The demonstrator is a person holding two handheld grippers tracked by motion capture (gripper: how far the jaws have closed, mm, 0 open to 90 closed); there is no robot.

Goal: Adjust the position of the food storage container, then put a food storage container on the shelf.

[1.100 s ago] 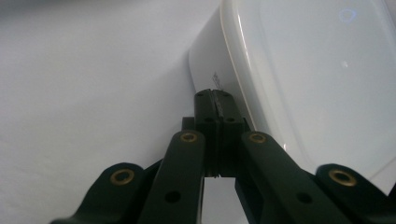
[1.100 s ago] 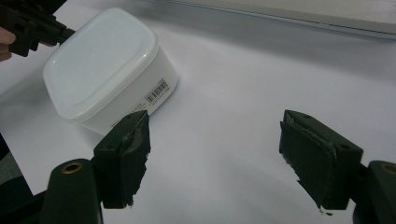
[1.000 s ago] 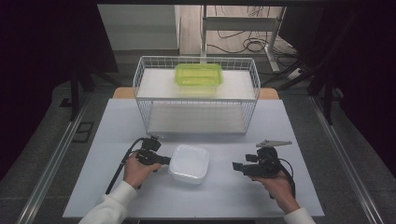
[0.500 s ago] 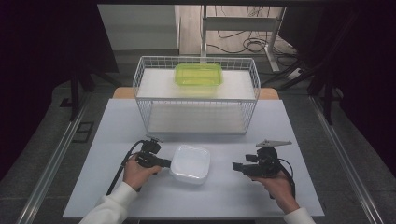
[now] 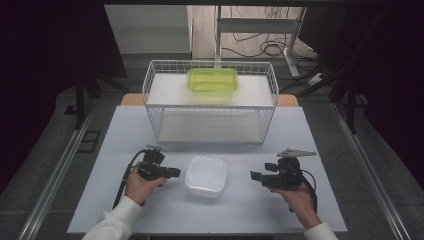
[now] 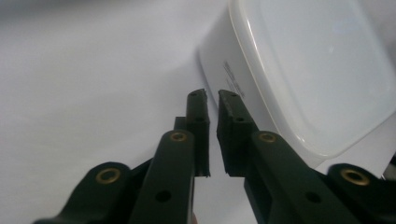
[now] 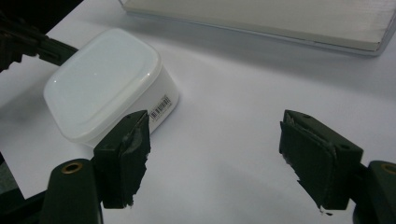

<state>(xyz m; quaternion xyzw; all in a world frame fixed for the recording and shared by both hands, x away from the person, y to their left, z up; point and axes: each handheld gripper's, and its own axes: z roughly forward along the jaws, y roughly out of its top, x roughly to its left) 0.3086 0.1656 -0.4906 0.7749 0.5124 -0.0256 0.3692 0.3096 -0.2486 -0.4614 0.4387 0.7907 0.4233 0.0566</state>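
A white lidded plastic container sits on the white table near the front, between my two grippers. My left gripper lies just left of it and points at its side. In the left gripper view its jaws have just been opening and stand a narrow gap apart, with nothing between them and the container beside their tips. My right gripper is to the right of the container, a short way off. Its jaws are open wide and empty, with the container ahead on the left.
A white wire basket stands across the back of the table, holding a lime-green container at its far side. The basket's base runs along the top of the right gripper view. Dark floor and cables lie beyond.
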